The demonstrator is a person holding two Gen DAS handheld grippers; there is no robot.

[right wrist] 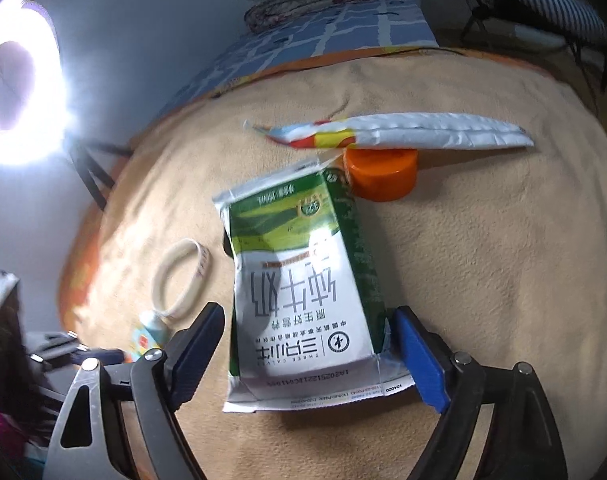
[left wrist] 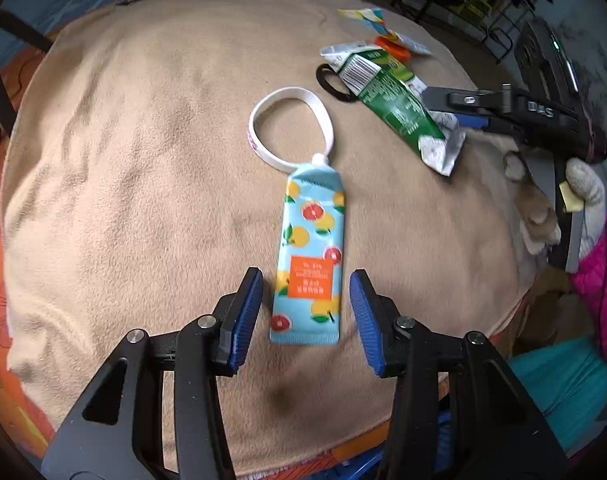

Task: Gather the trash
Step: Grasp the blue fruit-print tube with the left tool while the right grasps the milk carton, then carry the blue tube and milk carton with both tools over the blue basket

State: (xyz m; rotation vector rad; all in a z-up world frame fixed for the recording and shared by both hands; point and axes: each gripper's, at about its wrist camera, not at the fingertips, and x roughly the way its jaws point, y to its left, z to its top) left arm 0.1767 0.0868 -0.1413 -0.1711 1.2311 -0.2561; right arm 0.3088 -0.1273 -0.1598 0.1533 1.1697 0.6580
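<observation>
Lengthwise, the tube lies nozzle-away between the open left gripper; right gripper straddles the carton, untouching.

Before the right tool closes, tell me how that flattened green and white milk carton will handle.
The flattened green and white milk carton looks crushed and creased, so it is probably light and will likely buckle further under pressure. Its glossy faces may slip. Lying flat on the soft beige blanket, it should not roll.
</observation>
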